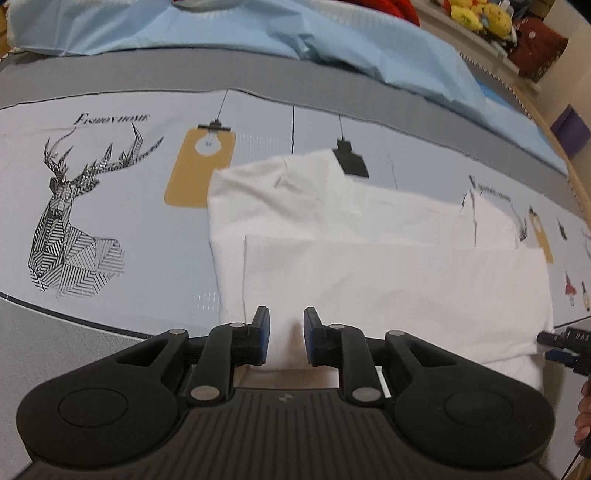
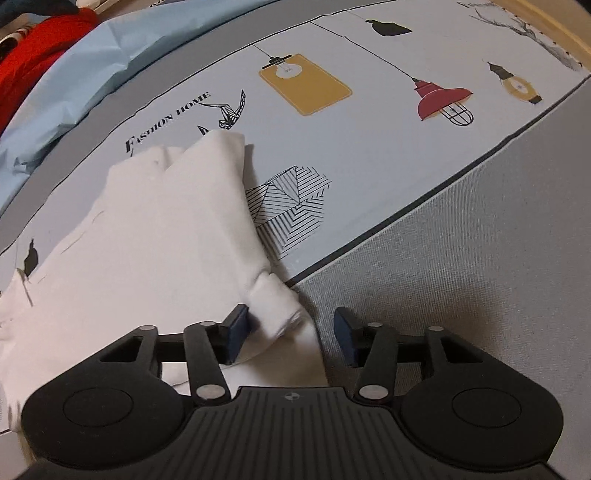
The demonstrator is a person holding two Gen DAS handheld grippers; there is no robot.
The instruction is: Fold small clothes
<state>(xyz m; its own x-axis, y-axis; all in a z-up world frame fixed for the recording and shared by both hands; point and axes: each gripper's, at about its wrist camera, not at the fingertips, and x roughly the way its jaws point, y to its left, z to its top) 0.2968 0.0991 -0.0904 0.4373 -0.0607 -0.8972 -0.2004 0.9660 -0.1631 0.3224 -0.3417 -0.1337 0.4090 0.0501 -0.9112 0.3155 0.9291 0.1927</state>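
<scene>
A: Surface first. Grey mat [image 1: 92, 354] with a pale printed panel across it: a line-drawn deer [image 1: 74, 218], hanging lamps, a mustard tag with a bulb [image 2: 304, 83], a red lamp [image 2: 441, 98]. Light blue sheet [image 1: 258, 33] bunched along the far edge, red cloth [image 2: 40, 48] and yellow plush toys [image 1: 480, 16] beyond it.

B: And your garment?

A: White garment [image 1: 388, 266], partly folded, lying flat on the printed panel to the right of the deer, one layer doubled over the near part.

B: Your left gripper?

A: Left gripper [image 1: 286, 338] sits at the near edge of the cloth. Jaws narrowly parted; a raised pleat of white fabric stands in the gap, but the blue pads do not press it.

B: Your right?

A: Right gripper [image 2: 291, 338], jaws wide and released. The rolled corner of the garment lies between them, against the left pad [image 2: 236, 332], clear of the right one. It shows small at the right edge of the left wrist view.
</scene>
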